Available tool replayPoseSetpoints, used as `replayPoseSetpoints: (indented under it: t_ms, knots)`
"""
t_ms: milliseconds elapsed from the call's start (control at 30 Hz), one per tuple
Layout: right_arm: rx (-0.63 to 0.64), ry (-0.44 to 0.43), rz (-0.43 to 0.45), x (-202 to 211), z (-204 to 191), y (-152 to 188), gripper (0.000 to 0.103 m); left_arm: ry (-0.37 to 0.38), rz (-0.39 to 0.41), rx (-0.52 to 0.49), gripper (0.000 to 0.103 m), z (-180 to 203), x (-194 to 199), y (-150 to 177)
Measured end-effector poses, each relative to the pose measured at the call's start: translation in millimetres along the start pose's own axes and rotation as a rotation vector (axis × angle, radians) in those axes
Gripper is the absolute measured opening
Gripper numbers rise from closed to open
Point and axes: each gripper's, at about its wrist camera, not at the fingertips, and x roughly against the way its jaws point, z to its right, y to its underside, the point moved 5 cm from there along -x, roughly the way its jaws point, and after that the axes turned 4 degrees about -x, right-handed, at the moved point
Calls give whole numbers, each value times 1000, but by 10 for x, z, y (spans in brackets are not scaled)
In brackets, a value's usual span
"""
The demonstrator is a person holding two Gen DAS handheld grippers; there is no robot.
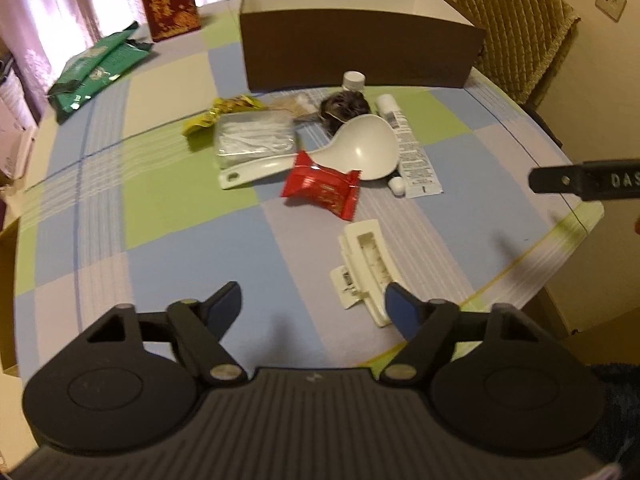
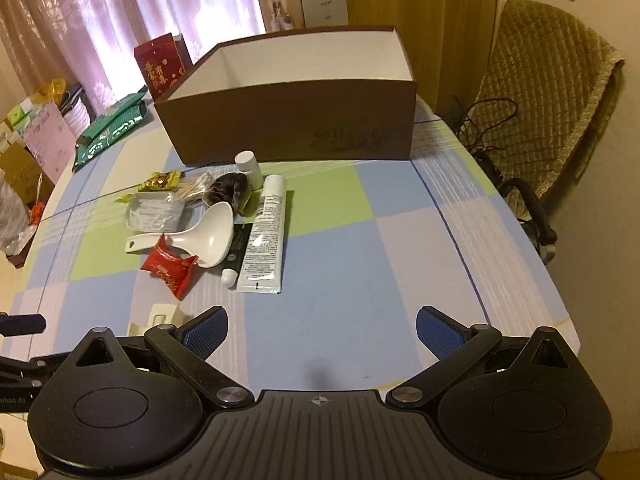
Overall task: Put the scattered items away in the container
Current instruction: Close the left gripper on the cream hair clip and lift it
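A brown box (image 1: 360,52) (image 2: 288,120), open and white inside, stands at the table's far side. In front of it lies a pile: white ladle (image 1: 360,150) (image 2: 200,236), red snack packet (image 1: 322,186) (image 2: 170,268), white tube (image 1: 412,148) (image 2: 266,232), white-capped bottle (image 1: 354,80) (image 2: 248,166), clear packet (image 1: 256,138) (image 2: 154,210), yellow wrapper (image 1: 224,114) (image 2: 160,182), dark round thing (image 1: 344,108) (image 2: 228,194). A white plastic case (image 1: 366,268) lies nearer, just ahead of my left gripper (image 1: 314,306), which is open and empty. My right gripper (image 2: 322,334) is open and empty over bare cloth.
Green packets (image 1: 100,68) (image 2: 112,128) and a red carton (image 1: 168,0) (image 2: 160,62) lie at the far left. A padded chair (image 2: 548,100) stands right of the table. The table's near right edge (image 1: 560,248) is close. The right gripper's side (image 1: 588,180) shows in the left view.
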Motion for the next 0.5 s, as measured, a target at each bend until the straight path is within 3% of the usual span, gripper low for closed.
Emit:
replayPoseSetpoints:
  t_ms: [67, 133, 233, 500]
  knots:
    - [14, -8, -14, -72, 36, -55, 103, 29, -12, 6, 65, 43, -81, -12]
    - [22, -9, -26, -145, 70, -107, 103, 61, -21, 14, 48, 93, -167, -31]
    - [15, -18, -57, -263, 135, -188, 103, 121, -49, 35, 40, 170, -304, -59]
    - [27, -35, -99, -470, 295, -371, 103, 129, -90, 65, 39, 234, -553, -186]
